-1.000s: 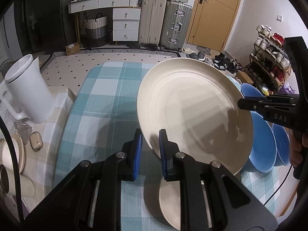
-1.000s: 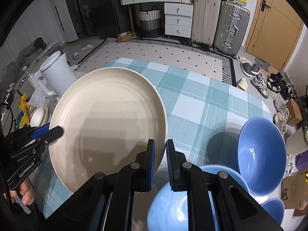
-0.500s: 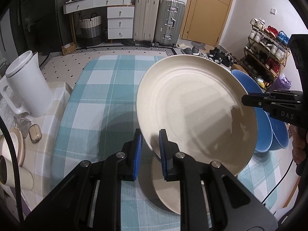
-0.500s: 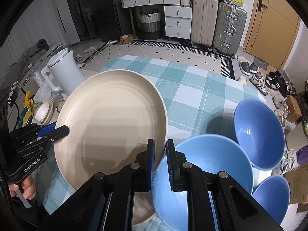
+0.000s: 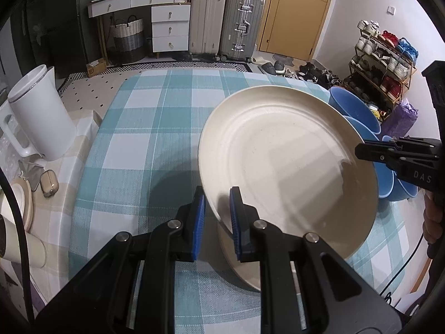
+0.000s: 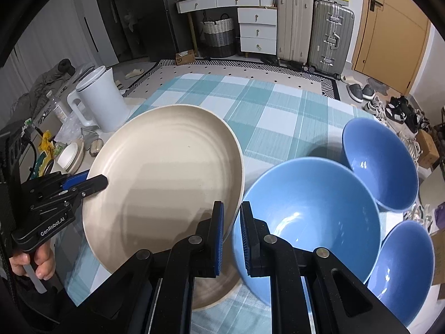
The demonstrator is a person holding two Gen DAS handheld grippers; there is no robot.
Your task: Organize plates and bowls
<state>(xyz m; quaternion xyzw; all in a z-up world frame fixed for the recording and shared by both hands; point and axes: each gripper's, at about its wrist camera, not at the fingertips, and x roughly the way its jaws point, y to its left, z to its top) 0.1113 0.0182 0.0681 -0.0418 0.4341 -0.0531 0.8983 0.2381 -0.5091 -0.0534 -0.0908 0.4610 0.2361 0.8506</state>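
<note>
A large cream plate (image 5: 286, 164) (image 6: 164, 183) hangs tilted above the checked tablecloth, held by both grippers. My left gripper (image 5: 217, 217) is shut on its near rim; it shows at the left of the right wrist view (image 6: 86, 181). My right gripper (image 6: 232, 233) is shut on the opposite rim; it shows at the right of the left wrist view (image 5: 361, 150). A second cream plate (image 5: 242, 267) (image 6: 214, 292) lies on the table under it. A large blue bowl (image 6: 308, 217), a medium one (image 6: 381, 167) and a small one (image 6: 403, 264) stand to the right.
A white kettle (image 5: 39, 117) (image 6: 100, 103) stands at the table's left side. Small items lie near it: an earbud case (image 5: 48, 183), a small dish (image 5: 22, 206) and a cup (image 5: 25, 250). The checked cloth (image 5: 155, 128) stretches to the far edge.
The plate has come down and toward the near side with both grippers still on it. It now hangs right over the second plate, and all three bowls have come into view.
</note>
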